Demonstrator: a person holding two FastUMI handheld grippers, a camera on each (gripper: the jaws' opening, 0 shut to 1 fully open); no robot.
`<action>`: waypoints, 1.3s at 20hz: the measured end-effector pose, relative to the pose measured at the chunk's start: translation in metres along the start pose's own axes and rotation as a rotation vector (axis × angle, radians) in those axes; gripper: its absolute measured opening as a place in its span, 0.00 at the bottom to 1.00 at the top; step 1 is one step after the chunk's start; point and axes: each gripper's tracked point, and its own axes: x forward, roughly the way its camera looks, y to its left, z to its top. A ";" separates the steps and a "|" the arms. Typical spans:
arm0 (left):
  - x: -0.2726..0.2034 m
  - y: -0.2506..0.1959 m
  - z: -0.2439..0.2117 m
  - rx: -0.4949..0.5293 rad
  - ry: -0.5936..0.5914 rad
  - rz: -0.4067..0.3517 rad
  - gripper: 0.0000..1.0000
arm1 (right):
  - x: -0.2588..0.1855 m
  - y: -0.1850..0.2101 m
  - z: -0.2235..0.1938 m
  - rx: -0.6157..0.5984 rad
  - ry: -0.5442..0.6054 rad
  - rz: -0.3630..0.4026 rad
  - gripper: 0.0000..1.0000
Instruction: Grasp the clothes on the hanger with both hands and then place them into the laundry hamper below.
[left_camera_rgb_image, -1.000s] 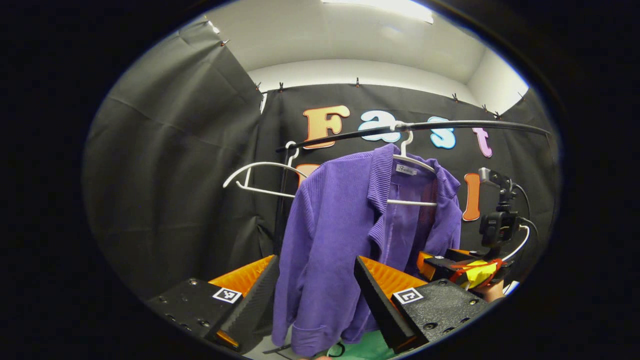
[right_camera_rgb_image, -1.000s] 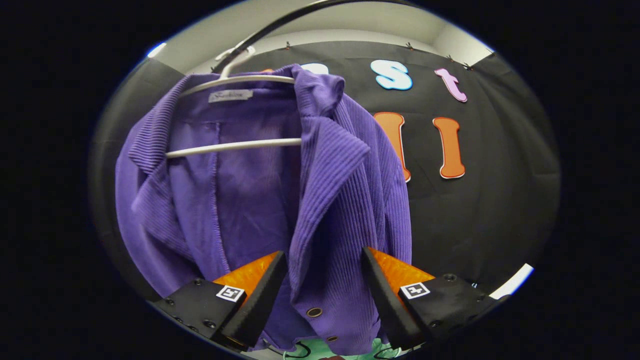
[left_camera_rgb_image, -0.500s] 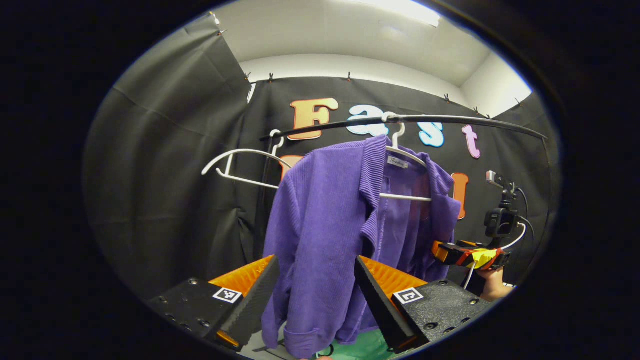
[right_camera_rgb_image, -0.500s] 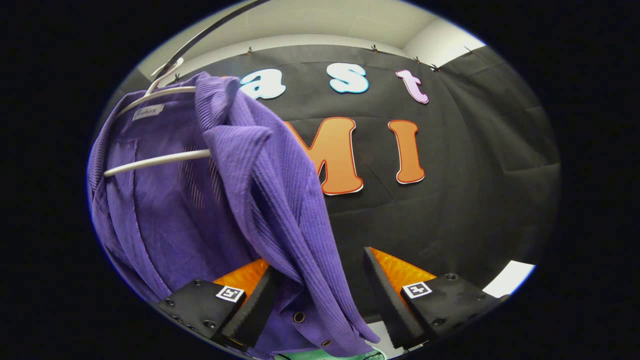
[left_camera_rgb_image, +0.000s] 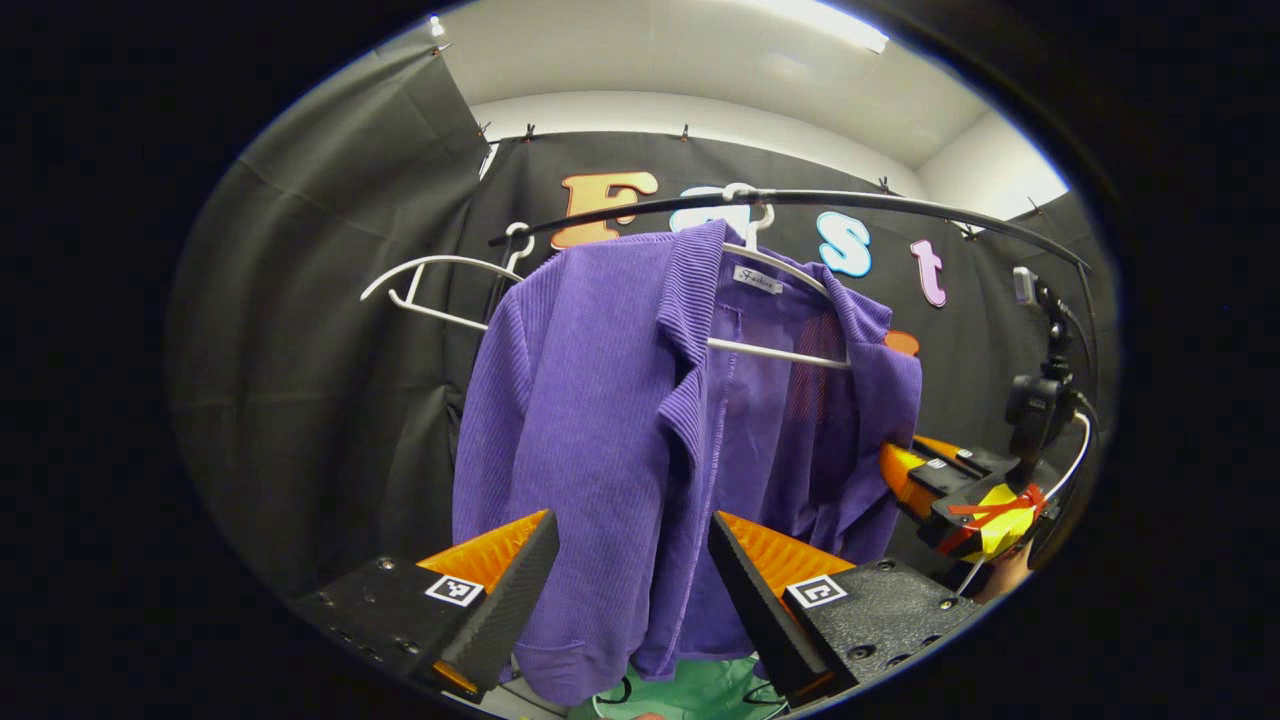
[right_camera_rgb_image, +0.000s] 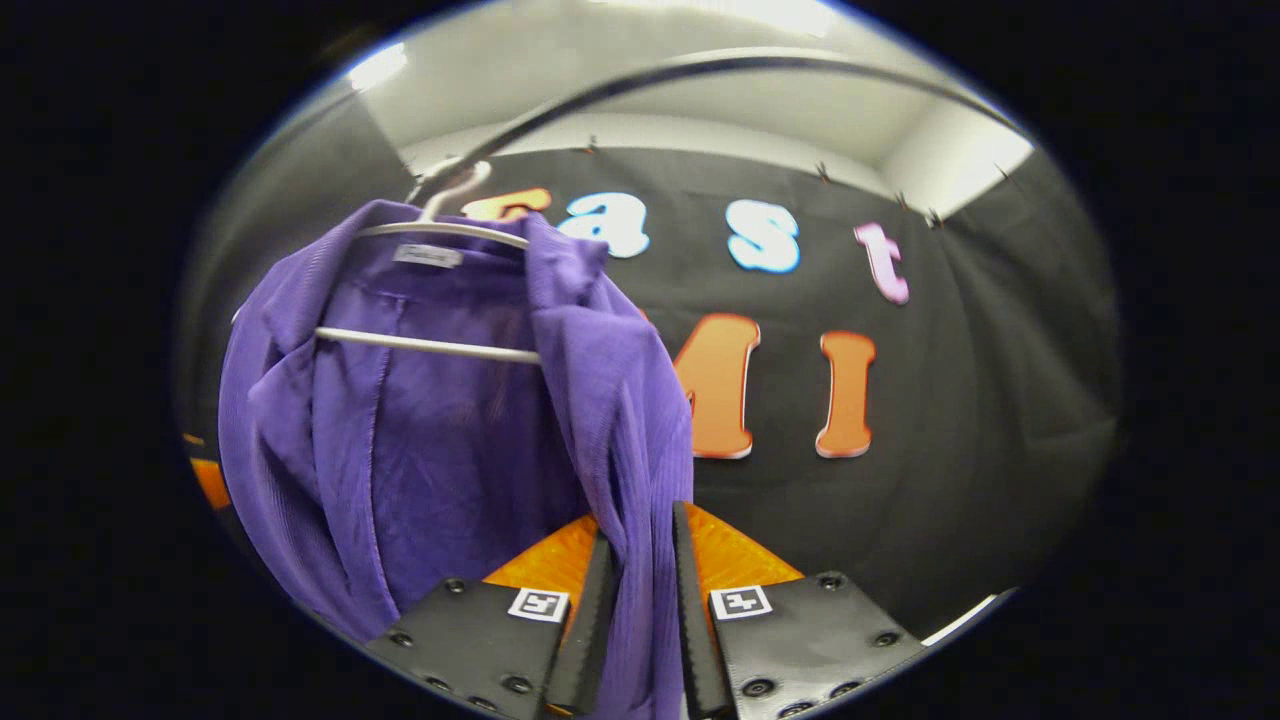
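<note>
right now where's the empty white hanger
In the left gripper view, the empty white hanger hangs on the black rail, at the left end, just left of the purple jacket.

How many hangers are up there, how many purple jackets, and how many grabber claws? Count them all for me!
Hangers: 2, an empty hanger and the hanger under the jacket
Purple jackets: 1, the purple jacket
Grabber claws: 2, the left gripper and the right gripper
Rails: 1, the rail
Total: 6

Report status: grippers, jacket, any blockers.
Right gripper shut on purple jacket front edge. Left gripper open, jacket between fingers. Jacket on hanger. No blockers.
</note>
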 end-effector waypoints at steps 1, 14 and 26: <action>-0.001 -0.001 -0.001 0.001 -0.002 -0.007 0.95 | -0.013 0.000 0.003 -0.008 -0.014 -0.012 0.24; 0.094 -0.006 0.033 0.099 -0.203 0.079 0.95 | -0.044 0.002 0.020 0.069 0.018 0.058 0.08; 0.067 0.051 0.058 0.275 -0.221 0.162 0.11 | -0.046 -0.012 0.024 0.049 -0.007 0.012 0.08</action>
